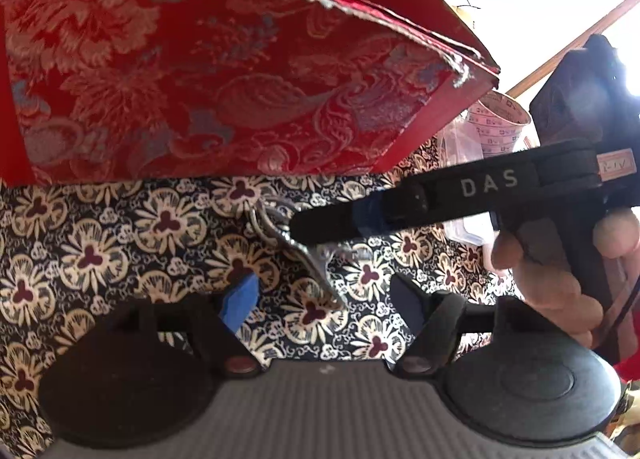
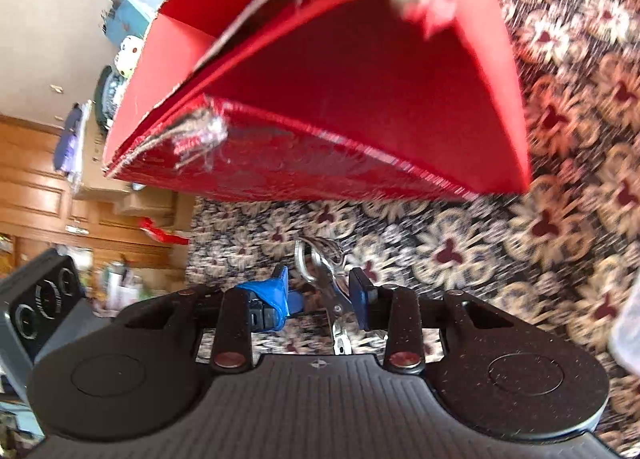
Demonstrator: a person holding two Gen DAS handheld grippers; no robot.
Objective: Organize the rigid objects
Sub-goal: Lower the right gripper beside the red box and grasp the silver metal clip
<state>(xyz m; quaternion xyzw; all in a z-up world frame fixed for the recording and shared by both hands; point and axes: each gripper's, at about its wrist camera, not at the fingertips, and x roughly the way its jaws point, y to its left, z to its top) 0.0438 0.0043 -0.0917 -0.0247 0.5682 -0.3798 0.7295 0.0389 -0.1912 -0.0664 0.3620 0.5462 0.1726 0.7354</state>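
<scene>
The metal clip (image 2: 326, 291) lay on the flowered cloth (image 1: 120, 239) just in front of the red box (image 1: 200, 79), probably because it must go into this box. The right gripper (image 2: 320, 293) had its jaws around the clip; the right pad looked close to it, the left pad apart, so no real pinch was seen. The left gripper (image 1: 324, 299) was spread wide, with nothing between its jaws. The inside of the box was hidden, and the right wrist view was blurred.
</scene>
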